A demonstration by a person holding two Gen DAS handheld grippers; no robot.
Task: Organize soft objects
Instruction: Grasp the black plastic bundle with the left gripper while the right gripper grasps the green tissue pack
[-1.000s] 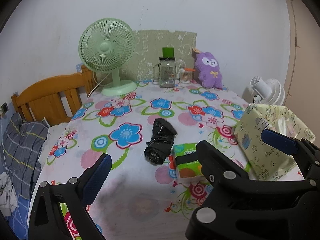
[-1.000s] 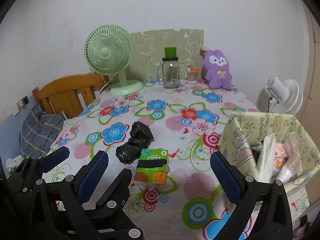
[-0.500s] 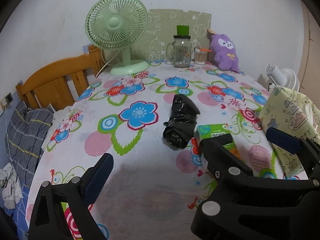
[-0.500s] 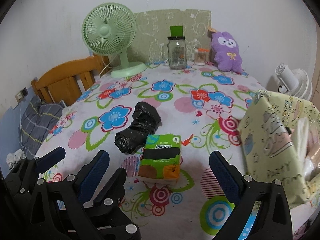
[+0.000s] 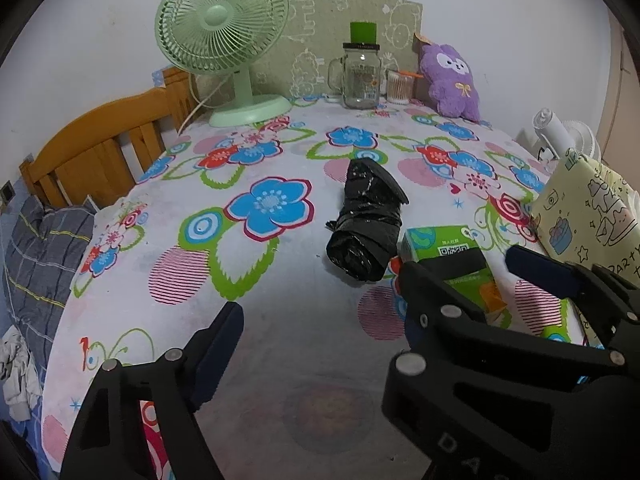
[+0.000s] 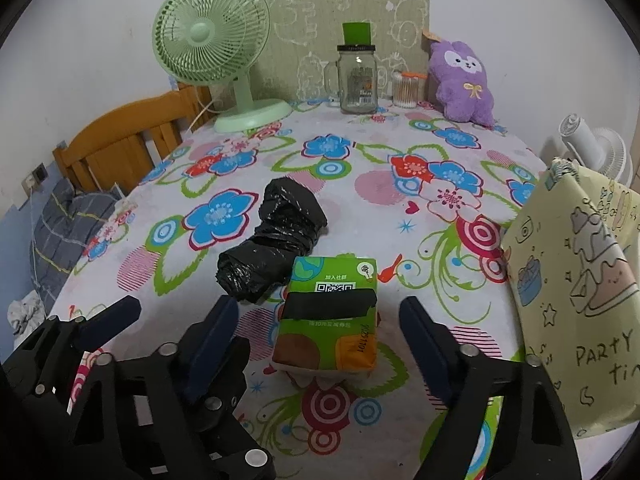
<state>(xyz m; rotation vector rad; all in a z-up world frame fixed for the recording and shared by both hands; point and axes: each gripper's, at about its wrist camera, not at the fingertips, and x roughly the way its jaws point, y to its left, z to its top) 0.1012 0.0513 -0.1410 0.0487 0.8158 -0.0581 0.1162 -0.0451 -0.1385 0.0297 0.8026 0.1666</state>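
On the table (image 6: 400, 132), the right gripper (image 6: 316, 320) fingers straddle the tissue pack (image 6: 330, 316), closing without touching it. Left gripper (image 5: 320, 308) fingers are closing too, grasping nothing near the black bag roll (image 5: 366, 228).

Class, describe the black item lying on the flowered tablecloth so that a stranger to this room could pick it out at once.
Start at the table with the flowered cloth and look to its near middle, well in front of the green fan. There a roll of black bin bags lies on its side beside a green tissue pack. It alone is glossy, crinkled and all black.

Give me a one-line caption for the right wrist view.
Right tongs closing, pads not yet touching the green tissue pack between them, beside a black bag roll.
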